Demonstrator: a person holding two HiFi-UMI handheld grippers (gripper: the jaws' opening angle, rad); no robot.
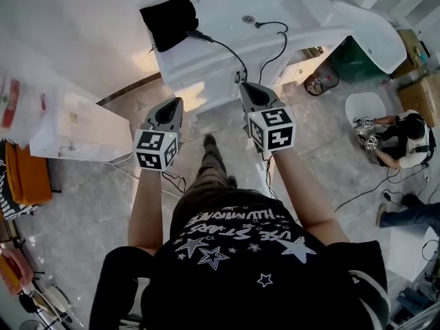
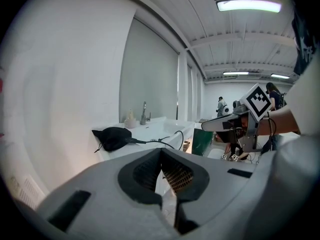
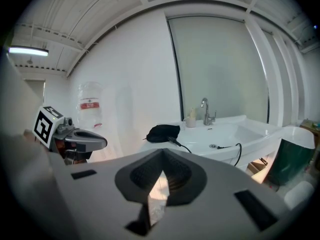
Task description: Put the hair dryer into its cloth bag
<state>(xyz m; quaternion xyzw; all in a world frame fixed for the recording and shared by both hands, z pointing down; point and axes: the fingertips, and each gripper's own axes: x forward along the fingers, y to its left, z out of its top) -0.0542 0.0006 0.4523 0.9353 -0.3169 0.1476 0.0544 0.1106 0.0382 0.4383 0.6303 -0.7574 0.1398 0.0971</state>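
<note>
The black cloth bag (image 1: 170,20) lies bulging on the left end of the white vanity counter (image 1: 206,64). A black cord (image 1: 234,52) runs out of its mouth, over the counter's front edge and up into the basin. The hair dryer itself is hidden. Both grippers hang in the air in front of the counter, well short of the bag. My left gripper (image 1: 177,102) is shut and holds nothing. My right gripper (image 1: 245,86) is shut and empty as well. The bag (image 2: 112,138) shows beyond the closed left jaws, and the bag (image 3: 162,132) lies beyond the closed right jaws.
A faucet (image 3: 206,111) and a small bottle stand at the back of the basin. A green bin (image 1: 357,60) sits right of the vanity, a white box (image 1: 75,126) at the left. A person (image 1: 405,139) crouches at right among floor cables.
</note>
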